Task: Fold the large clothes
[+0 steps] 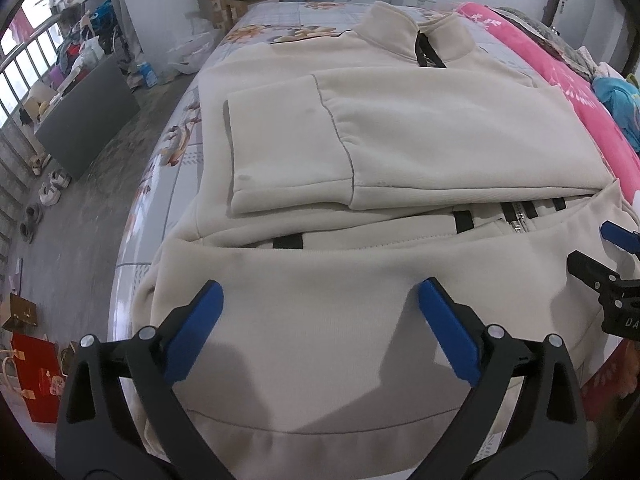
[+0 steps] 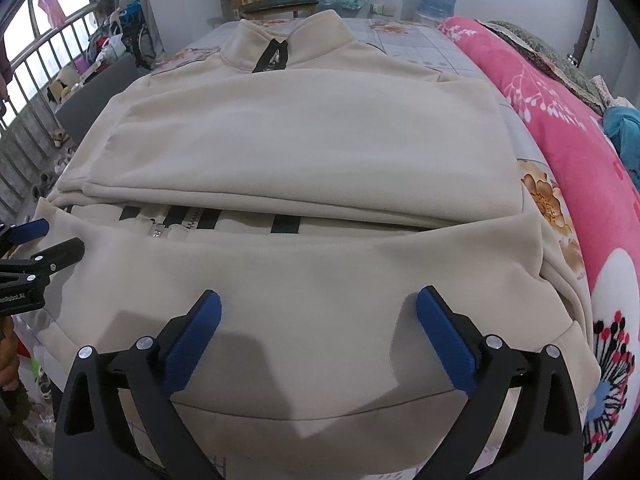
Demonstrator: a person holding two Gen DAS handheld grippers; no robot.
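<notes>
Since the cream jacket [image 1: 400, 132] already lies flat on the bed [image 1: 280, 16] with its sleeves [image 1: 288, 148] crossed over the chest and its hem panel [image 2: 320, 280] turned up toward us, we judge ourselves midway through the fold. Both tongs stand open and empty: our left gripper [image 1: 320, 300] and right gripper [image 2: 318, 308] hover above the hem panel, side by side. Next, we think, each must pinch a near corner and carry it toward the collar [image 2: 288, 40]. A pink quilt [image 2: 580, 140] lies alongside.
</notes>
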